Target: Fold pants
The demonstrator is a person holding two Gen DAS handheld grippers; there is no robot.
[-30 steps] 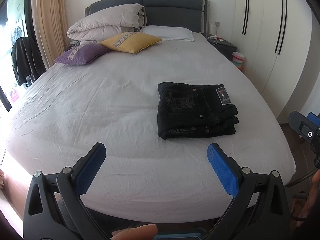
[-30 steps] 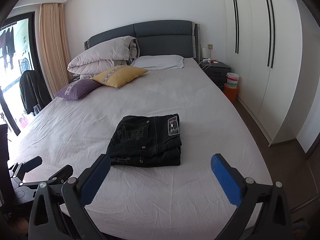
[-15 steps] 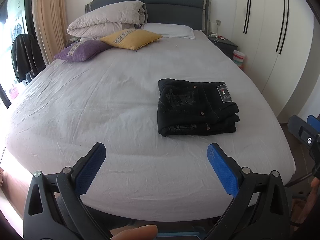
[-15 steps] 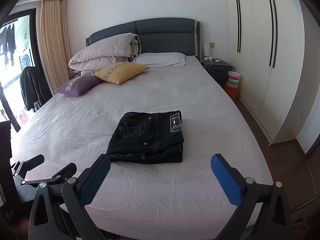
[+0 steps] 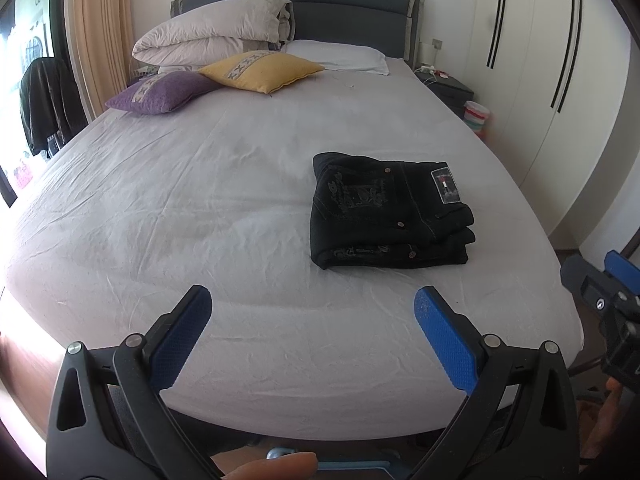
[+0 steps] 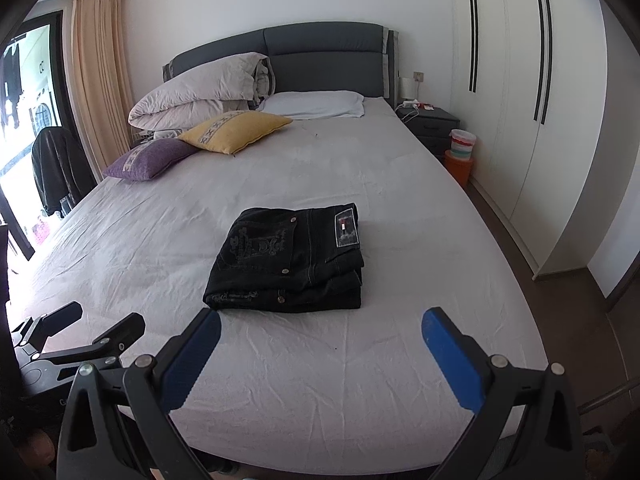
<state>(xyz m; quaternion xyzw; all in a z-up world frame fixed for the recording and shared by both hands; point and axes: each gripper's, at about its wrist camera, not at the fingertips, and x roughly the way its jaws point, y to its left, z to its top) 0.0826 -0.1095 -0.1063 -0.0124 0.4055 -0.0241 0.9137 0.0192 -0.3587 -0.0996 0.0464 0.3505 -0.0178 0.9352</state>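
**Folded pants on the bed, both grippers held back and spread**

The black pants lie folded into a compact, layered rectangle on the grey sheet of the bed. A back pocket with pale stitching and a small patch near the waistband face up. Nothing touches them.

From the left gripper, the pants sit ahead and to the right of its line, beyond its blue pads. Its jaws stand wide apart, holding nothing, above the near edge of the bed. From the right gripper, the pants sit straight ahead, a little left of centre, just beyond the left pad. Its jaws are likewise wide apart and empty.

Each gripper shows in the other's view: the right one at the far right edge of the left view, the left one at the lower left of the right view.

Further ahead lie a yellow cushion, a purple cushion, a folded duvet and a white pillow against the headboard. A wardrobe stands to the right.
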